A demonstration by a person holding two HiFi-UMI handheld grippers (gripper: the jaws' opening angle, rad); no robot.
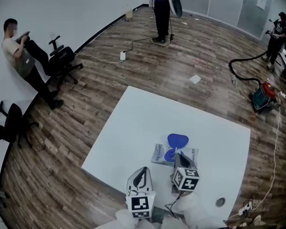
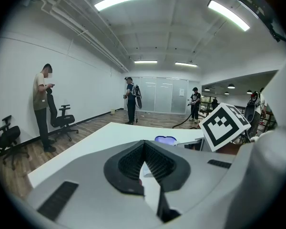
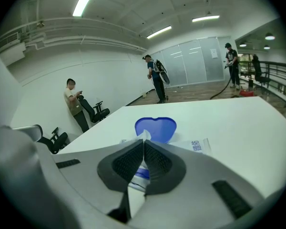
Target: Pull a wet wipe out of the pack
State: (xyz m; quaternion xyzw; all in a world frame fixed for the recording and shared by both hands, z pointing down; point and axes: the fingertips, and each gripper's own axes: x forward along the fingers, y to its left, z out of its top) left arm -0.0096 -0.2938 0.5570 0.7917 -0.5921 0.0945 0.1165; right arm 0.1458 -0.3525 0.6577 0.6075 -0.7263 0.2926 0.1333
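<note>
Right gripper (image 3: 143, 144) is sitting with its jaws pressed together, pinching the white tip of a wet wipe (image 3: 144, 135) that's poking up just past the fingertips. The wipe is coming out of the pack (image 3: 196, 146), which is lying flat on the white table (image 1: 133, 123) right under and just beyond the jaws. Its blue lid (image 3: 156, 127) is standing flipped open on the far side of the opening. Left gripper (image 2: 144, 146) is also fully closed, jaws meeting with nothing between them. In the head view it's sitting to the left of the pack, closer to the near table edge and not touching the pack; can't tell if it's resting on the table. The right gripper's marker cube (image 2: 224, 124) is showing at the right of the left gripper view. Farther out on the wood floor (image 1: 148, 66), one person (image 1: 19, 49) is leaning against the left wall beside an office chair (image 1: 62, 58). A second person (image 1: 161, 11) is standing at the far side, and a third (image 1: 276, 35) is standing far right near a red and teal vacuum (image 1: 263, 95).
</note>
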